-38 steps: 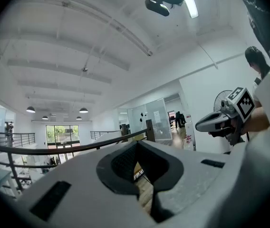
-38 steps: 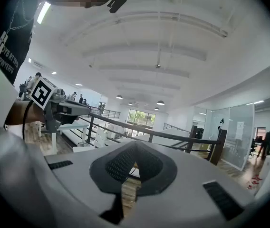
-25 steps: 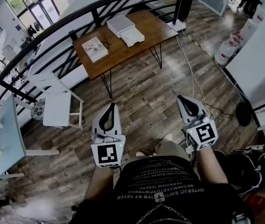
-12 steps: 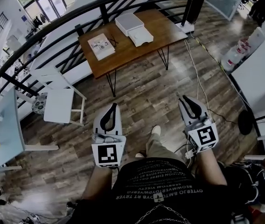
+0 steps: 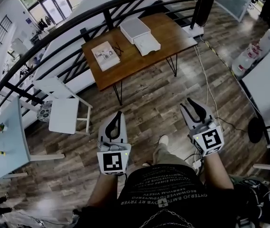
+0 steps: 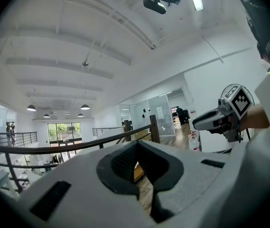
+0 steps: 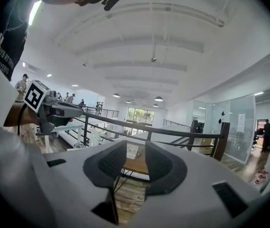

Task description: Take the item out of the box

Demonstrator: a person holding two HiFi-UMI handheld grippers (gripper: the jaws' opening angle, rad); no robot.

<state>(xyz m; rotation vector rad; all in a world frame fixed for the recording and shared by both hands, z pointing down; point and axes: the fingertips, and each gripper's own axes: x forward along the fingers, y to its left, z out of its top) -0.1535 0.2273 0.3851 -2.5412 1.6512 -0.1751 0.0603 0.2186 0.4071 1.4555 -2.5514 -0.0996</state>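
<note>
Box (image 5: 135, 30): white, on the wooden tabletop (image 5: 170, 32), well apart from both claws
Left claw (image 5: 118, 114): tips together, holding nothing
Right claw (image 5: 190, 103): opening, nothing between the jaws

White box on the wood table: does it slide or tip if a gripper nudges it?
It probably slides rather than tips: the white box is low and wide and sits flat on the table. Its walls are likely stiff, since the edges look straight. Its weight can't be judged from here, because the contents aren't visible.
</note>
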